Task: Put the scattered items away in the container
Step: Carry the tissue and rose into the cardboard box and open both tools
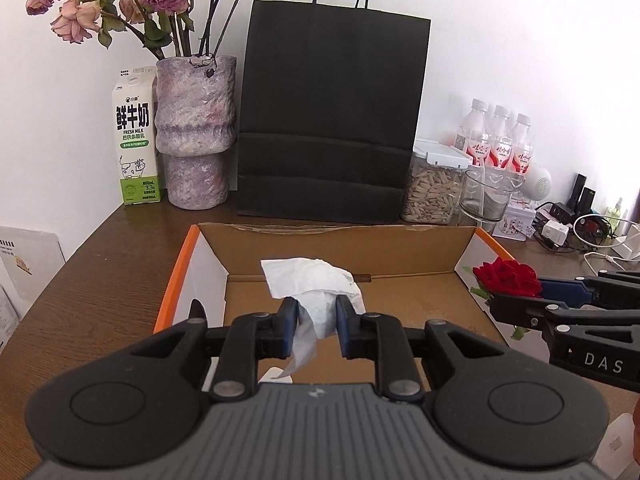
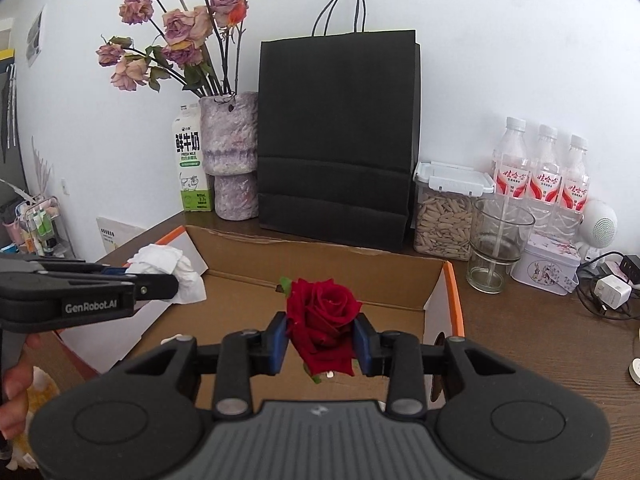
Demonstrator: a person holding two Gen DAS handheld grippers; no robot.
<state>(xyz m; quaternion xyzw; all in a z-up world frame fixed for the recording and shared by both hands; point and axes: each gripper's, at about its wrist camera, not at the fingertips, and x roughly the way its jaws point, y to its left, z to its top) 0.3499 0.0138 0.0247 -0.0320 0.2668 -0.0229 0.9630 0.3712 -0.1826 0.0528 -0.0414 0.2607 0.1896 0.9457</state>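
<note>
While both hover over the cardboard box (image 1: pixel 420 248) on the bench (image 1: pixel 112 248), left claw (image 1: pixel 318 330), narrowly parted, pinches a crumpled white tissue (image 1: pixel 316 284); right claw (image 2: pixel 321 338), slightly wider, grips a red rose (image 2: pixel 322 312) between its pads.

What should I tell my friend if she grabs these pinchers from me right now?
Left gripper: the crumpled white tissue sits between its pads, held over the cardboard box.
Right gripper: the red rose sits between its pads, also over the box.
Done: both things are lifted and brought above the box.
Left: let each one go into the box. The box floor in view looks bare, so nothing seems dropped in yet. Other loose items cannot be made out from here.
</note>
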